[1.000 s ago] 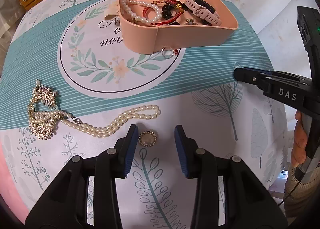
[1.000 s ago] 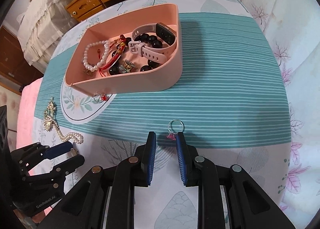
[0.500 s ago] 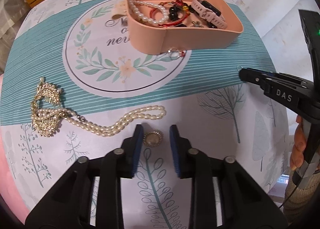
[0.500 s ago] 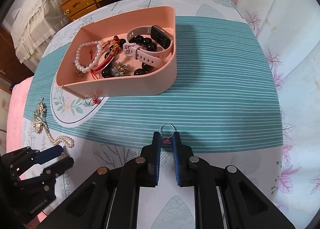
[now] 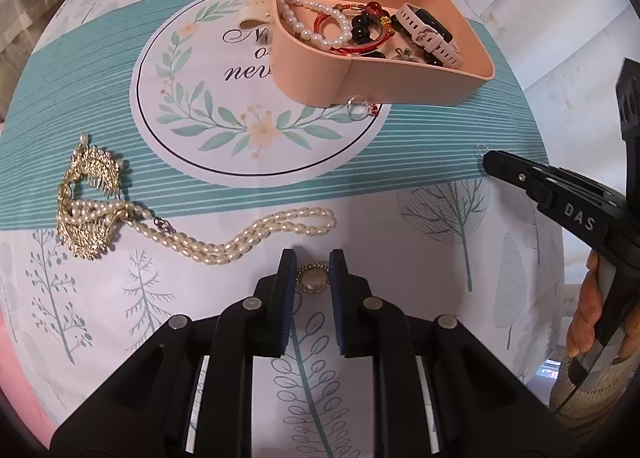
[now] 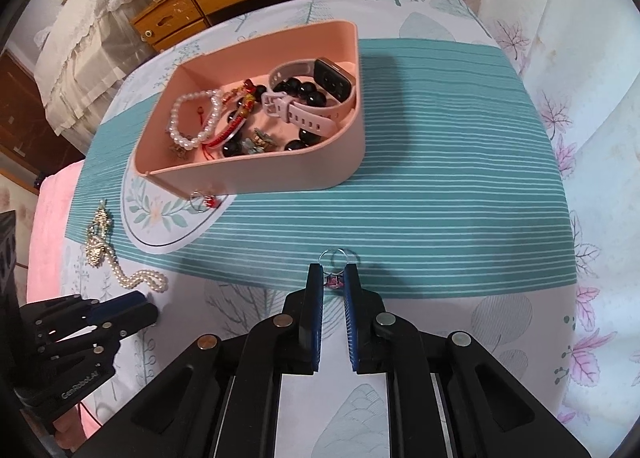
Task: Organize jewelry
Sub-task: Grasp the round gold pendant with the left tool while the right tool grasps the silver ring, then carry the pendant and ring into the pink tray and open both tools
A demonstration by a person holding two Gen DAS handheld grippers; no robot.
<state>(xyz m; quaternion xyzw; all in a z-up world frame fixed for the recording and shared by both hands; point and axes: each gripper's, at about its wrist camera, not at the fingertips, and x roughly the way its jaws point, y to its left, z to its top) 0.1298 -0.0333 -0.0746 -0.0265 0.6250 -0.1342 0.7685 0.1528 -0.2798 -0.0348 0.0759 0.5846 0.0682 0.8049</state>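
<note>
My left gripper [image 5: 313, 272] clamps the pearl brooch [image 5: 313, 278]; pearl necklace [image 5: 240, 236] lies close at 10 o'clock. My right gripper [image 6: 334, 280] pinches the pink-stone ring [image 6: 335, 266]. Pink tray [image 6: 280, 173] at 11 o'clock, red-stone ring [image 6: 204, 201] against its wall.

Matt pink plastic tray [image 6: 280, 173]; glossy pearl necklace [image 5: 240, 238]; printed cloth [image 5: 440, 185].

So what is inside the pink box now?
The pink box holds a pearl bracelet, a red bracelet, black beads, a pink watch and a small metal charm. The watch covers some of the beads, so their number cannot be told.
</note>
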